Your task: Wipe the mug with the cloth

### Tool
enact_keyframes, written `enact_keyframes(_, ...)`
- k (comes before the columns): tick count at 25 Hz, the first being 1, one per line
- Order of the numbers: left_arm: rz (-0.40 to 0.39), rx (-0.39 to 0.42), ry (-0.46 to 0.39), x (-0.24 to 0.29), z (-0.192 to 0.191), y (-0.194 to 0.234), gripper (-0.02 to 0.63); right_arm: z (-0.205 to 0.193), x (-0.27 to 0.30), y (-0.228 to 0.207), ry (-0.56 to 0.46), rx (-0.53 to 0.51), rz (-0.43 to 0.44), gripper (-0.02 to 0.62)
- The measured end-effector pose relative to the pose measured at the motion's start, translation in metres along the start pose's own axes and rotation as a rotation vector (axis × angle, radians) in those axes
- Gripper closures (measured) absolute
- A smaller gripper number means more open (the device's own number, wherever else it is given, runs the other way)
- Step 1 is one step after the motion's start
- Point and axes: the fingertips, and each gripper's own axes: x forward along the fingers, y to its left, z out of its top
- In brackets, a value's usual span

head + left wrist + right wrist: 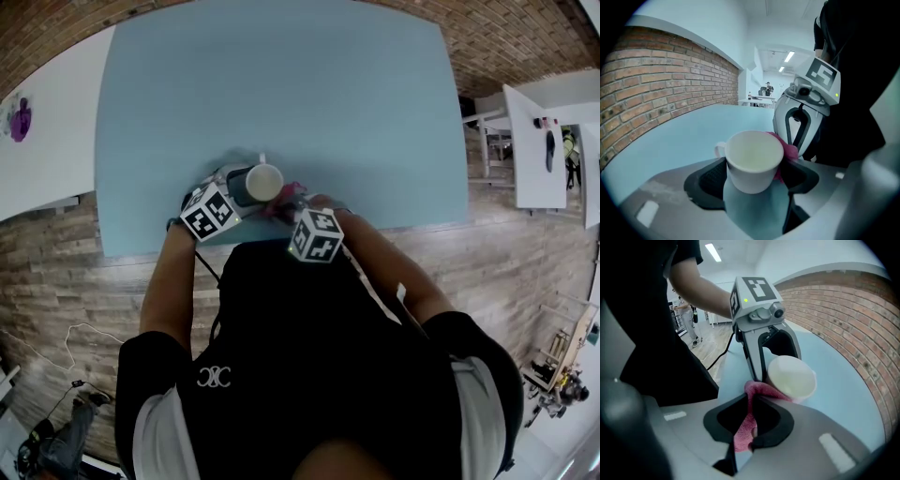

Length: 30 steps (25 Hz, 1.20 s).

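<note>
A white mug [263, 181] [752, 159] [792, 377] is held above the near edge of the light blue table [281, 94], its mouth tilted up. My left gripper [232, 192] [752, 176] is shut on the mug's body. A pink cloth [286, 200] [788, 151] [754, 397] is clamped in my right gripper [292, 208] [749, 427], which is shut on it. The cloth presses against the mug's outer side, just right of the rim. The mug's handle [720, 149] points away to the far left.
Red brick floor [525, 37] lies beyond the table's far edge and wood planks [56, 272] lie at its near side. White tables [42, 141] stand left and right [539, 150]. The person's body fills the lower head view.
</note>
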Motion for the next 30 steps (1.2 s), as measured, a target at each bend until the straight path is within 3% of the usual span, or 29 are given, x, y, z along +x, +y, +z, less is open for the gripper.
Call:
enact_keyframes(9,-0.025,0.013,0.018,0.0,0.0,-0.002,0.233,-0.029,-0.008,-0.039,0.048,0.116,-0.097,0.557)
enact_keyframes(16,-0.1,0.074,0.04,0.001,0.0,-0.019,0.233,-0.031,-0.02,-0.087,-0.055,0.393,-0.174,0.557)
enact_keyframes(21,-0.12,0.103,0.041,0.005,0.001,-0.031,0.232,-0.009,-0.028,-0.105,-0.201,0.536,-0.077,0.557)
enact_keyframes(30,-0.113,0.125,0.06,0.006,0.004,-0.032,0.232,-0.02,0.001,-0.108,-0.142,0.651,0.17,0.557)
